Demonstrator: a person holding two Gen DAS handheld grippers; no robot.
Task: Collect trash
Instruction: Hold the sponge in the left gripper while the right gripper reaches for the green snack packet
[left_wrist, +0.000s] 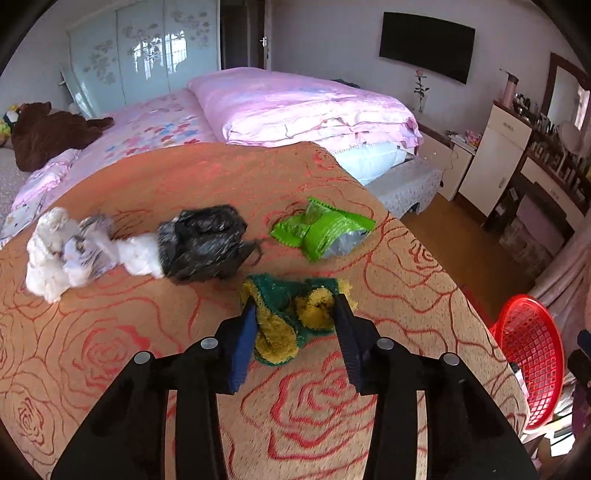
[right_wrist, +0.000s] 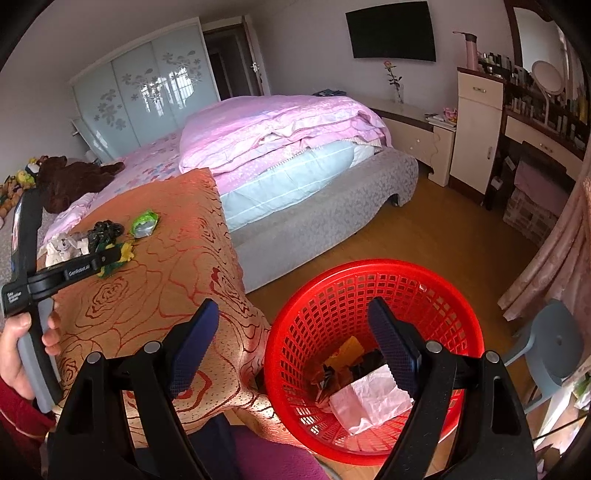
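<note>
while your two grippers work at the edge of the orange rose-patterned tablecloth (left_wrist: 155, 332), that cloth is the largest thing before you, with the pink bed behind it. next down in size, the red mesh basket (right_wrist: 317, 295) stands on the wood floor just beside the table's draped corner, holding crumpled white paper and darker scraps. your right gripper (right_wrist: 291, 350) hangs above the basket rim, jaws wide apart and holding nothing. on the cloth, the white wad of tissue and plastic (left_wrist: 55, 254) lies at the far left, touching the crumpled black bag (left_wrist: 203, 243); the green snack wrapper (left_wrist: 325, 232) lies apart to their right. smallest and nearest, the green-and-yellow scrubbing sponge (left_wrist: 291, 317) sits crumpled on the cloth between the fingers of your left gripper (left_wrist: 295, 314), whose pads press on it from both sides.
</note>
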